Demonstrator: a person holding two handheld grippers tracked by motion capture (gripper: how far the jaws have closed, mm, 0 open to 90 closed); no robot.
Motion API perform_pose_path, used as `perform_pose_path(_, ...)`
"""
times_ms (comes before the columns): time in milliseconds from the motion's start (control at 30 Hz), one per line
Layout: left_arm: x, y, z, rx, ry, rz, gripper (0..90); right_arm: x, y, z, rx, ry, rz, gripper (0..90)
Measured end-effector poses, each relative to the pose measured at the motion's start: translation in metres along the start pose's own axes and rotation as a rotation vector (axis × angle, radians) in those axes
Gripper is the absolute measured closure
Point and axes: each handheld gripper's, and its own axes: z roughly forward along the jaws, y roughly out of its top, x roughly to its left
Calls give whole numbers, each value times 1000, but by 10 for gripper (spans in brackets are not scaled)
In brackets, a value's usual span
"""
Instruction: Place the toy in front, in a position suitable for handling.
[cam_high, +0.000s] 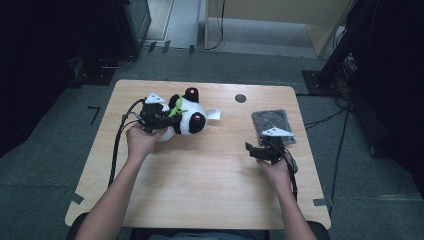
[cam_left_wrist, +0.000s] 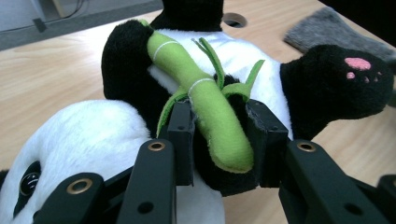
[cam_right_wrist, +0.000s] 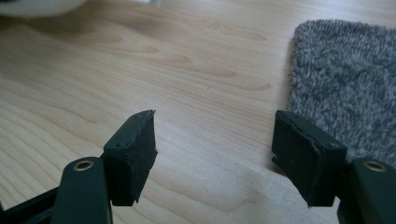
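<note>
The left gripper (cam_left_wrist: 218, 140) held the panda toy (cam_high: 186, 116) by its arm and green bamboo stalk (cam_left_wrist: 205, 100); that soft pinch could have slipped. Well right of the panda toy, the right gripper (cam_right_wrist: 212, 154) hung empty, jaws wide, beside the grey cloth (cam_right_wrist: 345, 79).

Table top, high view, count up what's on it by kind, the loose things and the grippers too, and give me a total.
Plush panda with a green bamboo stick: 1
Grey cloth: 1
Hand-held grippers: 2, the left gripper shut on the panda, the right gripper open beside the cloth
Total: 4
</note>
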Motion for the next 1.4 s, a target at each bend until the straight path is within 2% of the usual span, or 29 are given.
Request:
perform_pose_path(200, -19, -10, 0, 7, -26, 7, 665, -9, 5, -3, -21, -12, 4, 318)
perform_pose_path(300, -28, -14, -2, 12, -31, 23, 664, -11, 11, -2, -17, -48, -9, 319)
perform_pose_path(367, -32, -16, -3, 11, -37, 17, 664, -13, 13, -2, -32, -39, -12, 335)
perform_pose_path(467, -39, -19, -7, 5, -47, 18, 665, -14, 14, -1, -59, -50, -11, 339)
perform_pose_path(567, -48, -22, -9, 2, -58, 22, 665, -18, 18, -1, -62, -66, -12, 347)
perform_pose_path(767, -68, -28, -9, -5, -76, 31, 664, -34, 21, 2, -68, -91, 15, 364)
perform_pose_path(833, -76, -30, -6, -2, -77, 44, 665, -39, 22, 3, -56, -101, 24, 356)
perform_pose_path(933, -85, -31, -1, 4, -86, 48, 665, -47, 24, 3, -68, -116, 50, 357)
perform_pose_path(1033, -95, -33, 4, 2, -89, 70, 665, -55, 24, 7, -58, -136, 54, 349)
perform_pose_path(1133, -100, -34, 11, 0, -101, 74, 664, -65, 23, 10, -50, -159, 68, 341)
perform_pose_path(1200, -101, -35, 13, -18, -90, 79, 664, -72, 24, 12, -46, -168, 85, 340)
perform_pose_path(1333, -97, -31, 20, -37, -119, 50, 665, -82, 25, 21, -36, -177, 97, 329)
perform_pose_path(1400, -100, -29, 23, -36, -114, 70, 665, -86, 24, 27, -23, -188, 97, 331)
